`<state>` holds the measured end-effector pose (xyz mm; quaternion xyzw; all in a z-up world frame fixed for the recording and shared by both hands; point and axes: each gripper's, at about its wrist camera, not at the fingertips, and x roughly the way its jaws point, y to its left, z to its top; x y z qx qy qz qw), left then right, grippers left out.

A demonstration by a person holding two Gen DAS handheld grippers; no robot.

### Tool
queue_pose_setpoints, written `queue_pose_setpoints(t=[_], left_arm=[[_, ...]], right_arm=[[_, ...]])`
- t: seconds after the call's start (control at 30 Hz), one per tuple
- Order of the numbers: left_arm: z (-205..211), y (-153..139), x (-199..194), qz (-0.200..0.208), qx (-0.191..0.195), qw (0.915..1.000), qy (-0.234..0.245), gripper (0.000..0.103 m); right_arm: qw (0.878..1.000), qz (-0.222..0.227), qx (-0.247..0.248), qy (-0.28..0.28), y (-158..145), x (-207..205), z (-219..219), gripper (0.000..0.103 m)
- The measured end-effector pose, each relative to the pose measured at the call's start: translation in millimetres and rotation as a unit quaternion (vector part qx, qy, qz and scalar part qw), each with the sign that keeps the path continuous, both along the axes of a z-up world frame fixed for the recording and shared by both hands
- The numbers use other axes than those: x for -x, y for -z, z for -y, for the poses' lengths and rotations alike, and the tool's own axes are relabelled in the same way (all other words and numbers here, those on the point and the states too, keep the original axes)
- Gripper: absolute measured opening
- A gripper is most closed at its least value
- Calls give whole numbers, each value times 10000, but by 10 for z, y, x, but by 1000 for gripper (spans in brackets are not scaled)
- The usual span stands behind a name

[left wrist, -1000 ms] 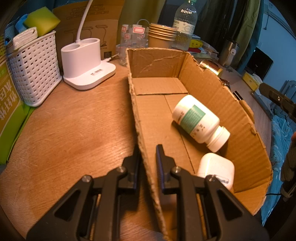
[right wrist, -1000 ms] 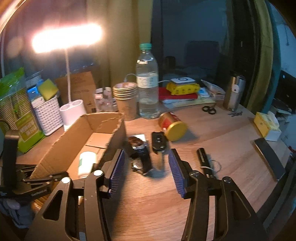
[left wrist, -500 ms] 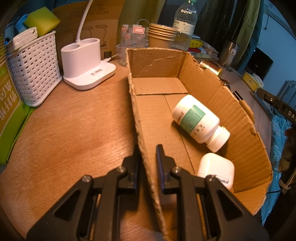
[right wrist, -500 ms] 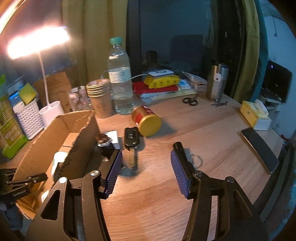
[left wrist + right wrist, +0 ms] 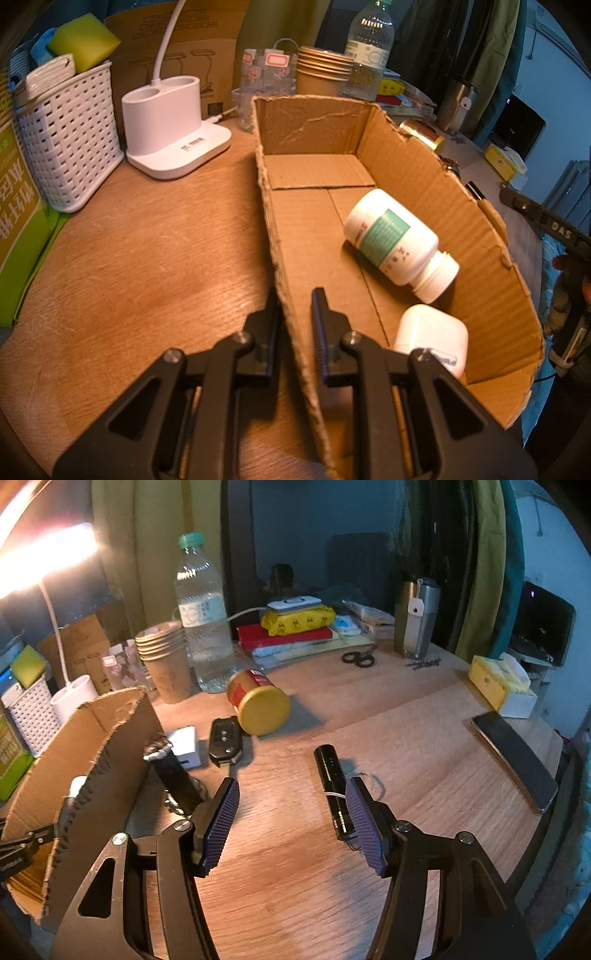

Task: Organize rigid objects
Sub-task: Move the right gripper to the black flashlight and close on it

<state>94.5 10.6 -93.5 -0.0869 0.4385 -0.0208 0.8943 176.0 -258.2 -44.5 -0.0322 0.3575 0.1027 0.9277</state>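
Progress is partial: left tongs (image 5: 295, 314) pinch the cardboard box (image 5: 424, 177) wall, two white bottles (image 5: 395, 236) inside; right tongs (image 5: 291, 812), empty and just opening, near the black cylinder (image 5: 330, 775) on the worktop (image 5: 406, 738).

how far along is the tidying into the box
Partly done. A pill bottle and a white case lie in the cardboard box. The left gripper clamps its wall; the right gripper, jaws just opening, is empty. Flashlight, car key, watch, charger and can remain outside.
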Motion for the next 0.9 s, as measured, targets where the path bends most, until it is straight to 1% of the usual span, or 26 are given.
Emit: queue_pose_setpoints(t=[0.37, 0.57, 0.8, 0.83, 0.9], left_arm=[[-4, -3, 0, -1, 2, 10000, 1, 18], [-4, -3, 0, -2, 3, 10000, 1, 18], [-6, -5, 0, -2, 3, 10000, 2, 18], [-7, -5, 0, -3, 4, 10000, 2, 18], [-6, -5, 0, -3, 5, 10000, 2, 18]], right_arm=[[9989, -333, 111, 309, 228, -239, 166, 63], [9986, -441, 169, 241, 293, -332, 175, 63], [9975, -604, 187, 326, 370, -465, 228, 63], [9970, -678, 168, 332, 392, -500, 237, 63], [9967, -716, 210, 306, 410, -518, 224, 59]])
